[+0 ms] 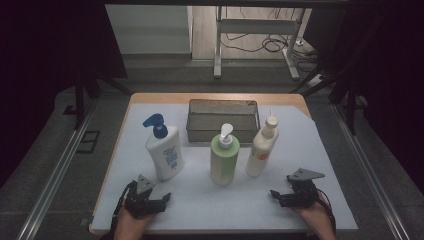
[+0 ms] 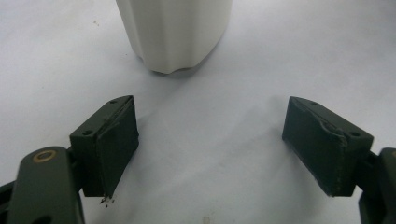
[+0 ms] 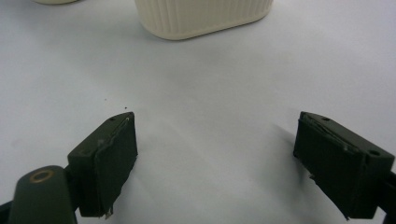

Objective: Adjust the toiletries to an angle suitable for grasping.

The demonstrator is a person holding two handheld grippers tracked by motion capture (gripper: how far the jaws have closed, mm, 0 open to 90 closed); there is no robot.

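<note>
Three bottles stand in a row on the white sheet: a white bottle with a blue pump (image 1: 163, 150), a green bottle with a white pump (image 1: 224, 160), and a cream bottle with a nozzle cap and an orange label (image 1: 261, 150). Near the front edge my left gripper (image 1: 150, 196) is open, a little short of the blue-pump bottle, whose white base (image 2: 175, 35) stands beyond my empty left gripper (image 2: 208, 119). My right gripper (image 1: 292, 192) is open too, in front of the cream bottle; its ribbed base (image 3: 203, 16) lies ahead of that gripper (image 3: 215, 128).
A grey metal mesh basket (image 1: 196, 127) sits behind the bottles at the table's back middle. The white sheet (image 1: 225, 210) covers most of the wooden table. Dark curtains flank both sides, and a rail runs along each side of the table.
</note>
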